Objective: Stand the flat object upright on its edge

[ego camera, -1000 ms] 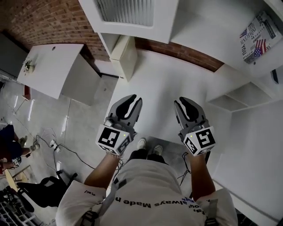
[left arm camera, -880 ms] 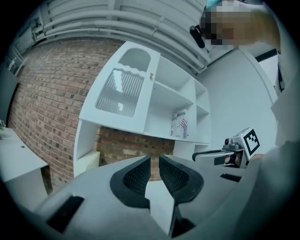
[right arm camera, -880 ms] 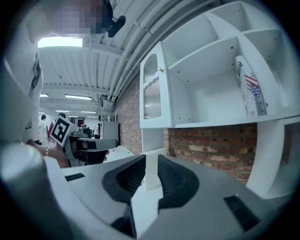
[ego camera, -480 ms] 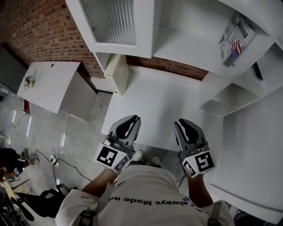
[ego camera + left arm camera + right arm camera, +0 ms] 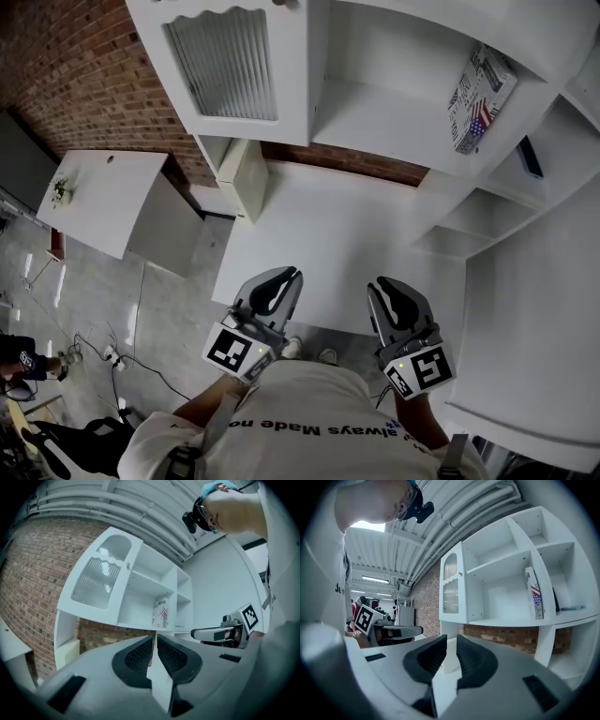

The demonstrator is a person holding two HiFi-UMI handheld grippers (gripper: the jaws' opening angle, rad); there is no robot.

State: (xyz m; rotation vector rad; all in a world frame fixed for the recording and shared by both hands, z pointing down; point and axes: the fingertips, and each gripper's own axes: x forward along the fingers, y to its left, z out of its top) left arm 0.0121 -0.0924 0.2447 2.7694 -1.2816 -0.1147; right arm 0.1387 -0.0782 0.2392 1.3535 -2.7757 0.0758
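Two grippers are reporting empty. I am reading the left gripper (image 5: pixel 287 278) with its jaws pressed together on nothing. The right gripper (image 5: pixel 379 289) is all but closed, likewise on nothing. Both are hovering at the near edge of the white table (image 5: pixel 337 225).

The flat object (image 5: pixel 481 94), flag-printed, is standing on edge in the shelf unit (image 5: pixel 375 112). It is sitting at about one o'clock from the right gripper and well apart from it, and it seems to be resting against the compartment's divider.

I am judging the main hazard to be a topple. A closed claw going in could be nudging the flat object off the divider, so that it is ending up flat on the shelf.

I am also flagging the dark thin item (image 5: pixel 530 157) in the neighbouring compartment at two o'clock, which a wide approach could be knocking. The shelf's front edge is posing a snag risk for either claw.
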